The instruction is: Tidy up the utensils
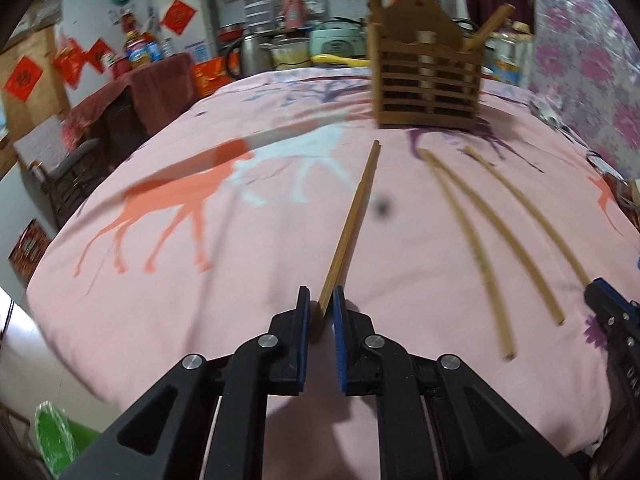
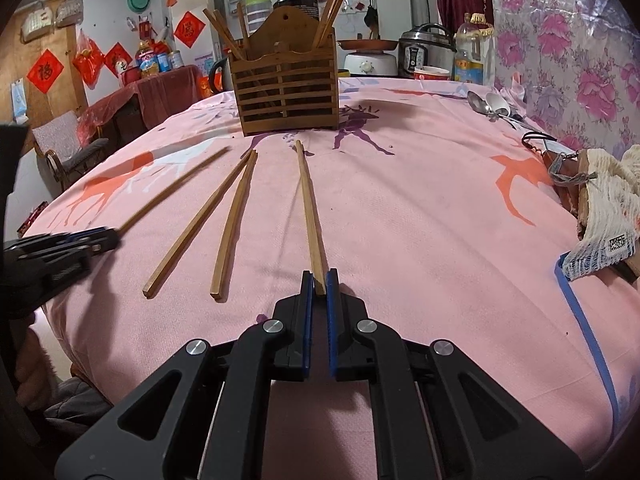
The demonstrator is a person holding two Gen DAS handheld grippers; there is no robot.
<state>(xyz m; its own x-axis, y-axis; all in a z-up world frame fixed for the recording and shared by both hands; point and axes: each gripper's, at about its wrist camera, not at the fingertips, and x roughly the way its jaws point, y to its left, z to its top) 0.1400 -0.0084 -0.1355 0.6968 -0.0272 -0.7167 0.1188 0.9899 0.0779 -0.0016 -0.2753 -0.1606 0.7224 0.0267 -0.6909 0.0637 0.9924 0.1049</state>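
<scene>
Where the pink tablecloth (image 2: 420,240) slopes toward me, four loose chopsticks lie in a fan, each long axis running from my edge of the table away toward the wooden utensil holder (image 2: 286,92).

Item one: the leftmost chopstick (image 1: 352,220). Its near end sits between the blue pads of my left gripper (image 1: 320,308), and its far tip points up and slightly right toward the holder. My left fingers stand narrowly apart around it; I cannot tell whether the pads actually press it. The left view is motion-blurred.

Item two: the rightmost chopstick (image 2: 309,216). Its near end lies between the pads of my right gripper (image 2: 319,284), the stick running almost straight away from me, far tip just short of the holder's base. My right fingers are nearly closed on either side of it; I cannot say for sure that they clamp it.

Items three and four: the middle pair of chopsticks (image 2: 234,220), ungripped, flat on the cloth between the two above, far tips almost meeting, near ends splayed apart.

The holder stands upright at the far side of the cloth, with more chopsticks leaning out of its top compartments.

Beyond, right: metal spoons (image 2: 486,106) near the flowered wall covering (image 2: 580,60), and a white mesh cloth (image 2: 604,216) at the table's right edge.
</scene>
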